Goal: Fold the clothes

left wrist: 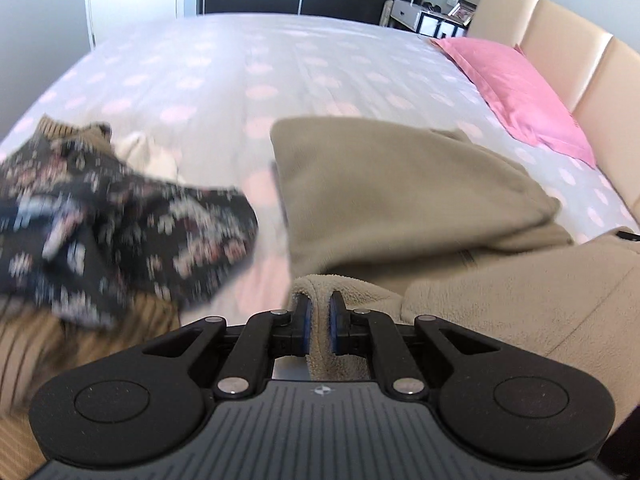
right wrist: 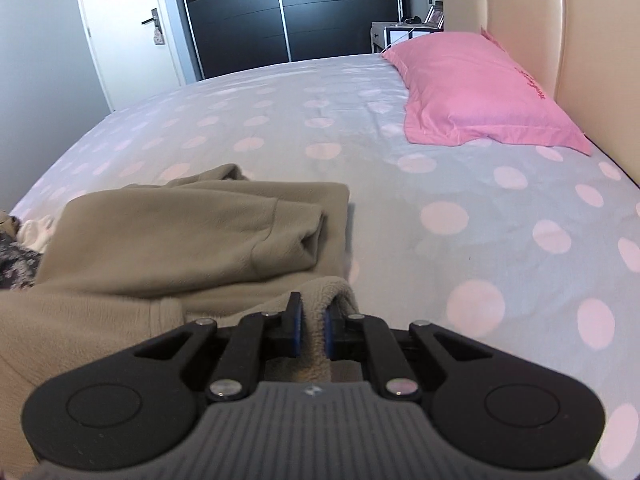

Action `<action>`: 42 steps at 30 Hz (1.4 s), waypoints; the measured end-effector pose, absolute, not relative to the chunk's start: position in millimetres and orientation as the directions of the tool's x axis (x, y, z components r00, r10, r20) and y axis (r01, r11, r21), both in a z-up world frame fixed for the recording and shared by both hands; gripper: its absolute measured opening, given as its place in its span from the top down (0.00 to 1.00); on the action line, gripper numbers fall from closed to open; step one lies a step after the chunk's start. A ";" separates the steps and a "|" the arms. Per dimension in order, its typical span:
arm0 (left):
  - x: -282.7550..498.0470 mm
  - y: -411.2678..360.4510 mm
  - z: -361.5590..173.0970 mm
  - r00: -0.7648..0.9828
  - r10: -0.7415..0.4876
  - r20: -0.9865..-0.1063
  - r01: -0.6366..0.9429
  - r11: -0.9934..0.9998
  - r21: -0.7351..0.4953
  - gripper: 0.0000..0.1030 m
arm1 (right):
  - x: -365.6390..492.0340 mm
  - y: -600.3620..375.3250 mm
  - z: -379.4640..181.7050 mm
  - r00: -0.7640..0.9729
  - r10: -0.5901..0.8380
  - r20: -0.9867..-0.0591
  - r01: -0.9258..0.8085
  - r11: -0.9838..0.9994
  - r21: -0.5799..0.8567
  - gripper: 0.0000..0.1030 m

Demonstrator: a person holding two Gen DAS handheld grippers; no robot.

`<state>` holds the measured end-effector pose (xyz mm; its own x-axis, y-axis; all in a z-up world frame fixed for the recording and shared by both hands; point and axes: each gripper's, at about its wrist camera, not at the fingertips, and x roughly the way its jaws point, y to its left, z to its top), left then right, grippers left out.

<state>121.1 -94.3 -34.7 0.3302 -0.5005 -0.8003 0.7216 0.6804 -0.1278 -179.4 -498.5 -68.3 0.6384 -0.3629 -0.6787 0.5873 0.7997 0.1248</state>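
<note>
Nearest, left gripper (left wrist: 319, 314): both blue-padded fingers clamped on a fleecy fold of the beige fleece garment (left wrist: 400, 200), the cloth bulging up between the pads. Right gripper (right wrist: 312, 316): likewise clenched on a rolled edge of the same beige fleece garment (right wrist: 192, 236), pile side showing between its fingers. The garment lies on the bed just ahead of both grippers, partly folded, one sleeve doubled over the body in the right wrist view. To the garment's left, in the left wrist view: a dark floral-print garment (left wrist: 120, 224), blurred, lying over a tan ribbed knit (left wrist: 60, 344); beside them a small white cloth (left wrist: 150, 156), details unclear. All rest on a pale bedsheet with pink dots (right wrist: 460, 216). Farther off, toward the right: a pink pillow (right wrist: 476, 96) set against a cream padded headboard (right wrist: 592, 60). Beyond the pillow: a bedside unit (right wrist: 400, 32) with small items on top, too small to identify. At the far wall: a dark sliding-door wardrobe (right wrist: 288, 16) and, left of it, a white door (right wrist: 132, 28) with a dark handle.
</note>
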 end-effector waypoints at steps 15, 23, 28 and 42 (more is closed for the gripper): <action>128.9 -123.9 -81.4 0.421 -0.410 -0.809 0.739 0.673 0.044 0.83 | -135.0 -530.4 -113.1 0.553 -0.321 -0.769 0.624 0.771 0.127 0.83; 91.7 -121.8 -57.9 0.555 -0.423 -0.716 0.744 0.638 0.200 0.52 | -141.0 -503.6 -89.4 0.507 -0.363 -0.782 0.582 0.813 0.000 0.76; 70.5 -120.6 -52.2 0.596 -0.419 -0.685 0.743 0.610 0.274 0.49 | -152.8 -488.6 -83.4 0.425 -0.459 -0.780 0.586 0.797 -0.150 0.33; -74.0 -134.4 -79.9 0.492 -0.610 -0.621 0.837 0.137 0.529 0.49 | -185.8 -333.0 -77.7 0.752 -0.429 -0.501 0.214 0.877 -0.431 0.45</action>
